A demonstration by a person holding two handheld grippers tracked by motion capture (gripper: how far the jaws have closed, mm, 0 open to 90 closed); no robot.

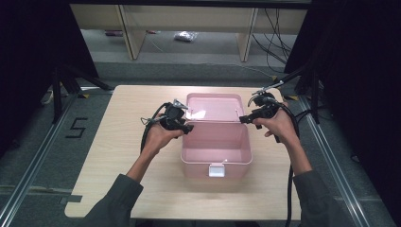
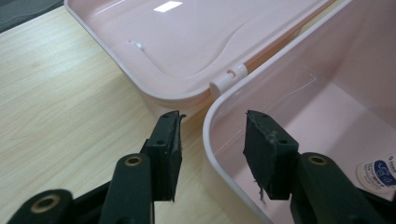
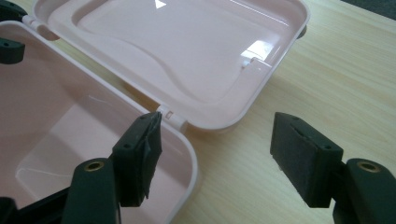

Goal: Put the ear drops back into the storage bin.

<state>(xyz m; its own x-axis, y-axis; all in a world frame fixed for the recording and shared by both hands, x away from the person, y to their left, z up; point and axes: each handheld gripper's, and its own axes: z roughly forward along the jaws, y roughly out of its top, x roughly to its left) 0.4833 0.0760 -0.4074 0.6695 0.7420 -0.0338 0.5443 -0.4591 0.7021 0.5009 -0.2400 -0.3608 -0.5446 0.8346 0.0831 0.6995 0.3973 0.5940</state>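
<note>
- Left claw [image 2: 212,154] straddles the rear left corner of the pink plastic box [image 1: 215,145]: one jaw is outside the wall, the other inside, and the rim runs between them with a gap showing on both sides, so nothing is gripped.
- Right claw [image 3: 215,158] stands wide at the box's rear right corner; one jaw sits over the rim beside the hinge [image 3: 170,115], the other hangs over bare wood, and the pads press on nothing.
- Box stands near the middle of the bench [image 1: 118,156], open, with a white latch [image 1: 216,169] on its front wall.
- Its lid [image 1: 212,107] is swung back behind it, lying flat with the inside upward.
- A round printed sticker [image 2: 380,171] lies on the box floor.
- Both of the person's hands come in from the near edge, one at either side of the box.
</note>
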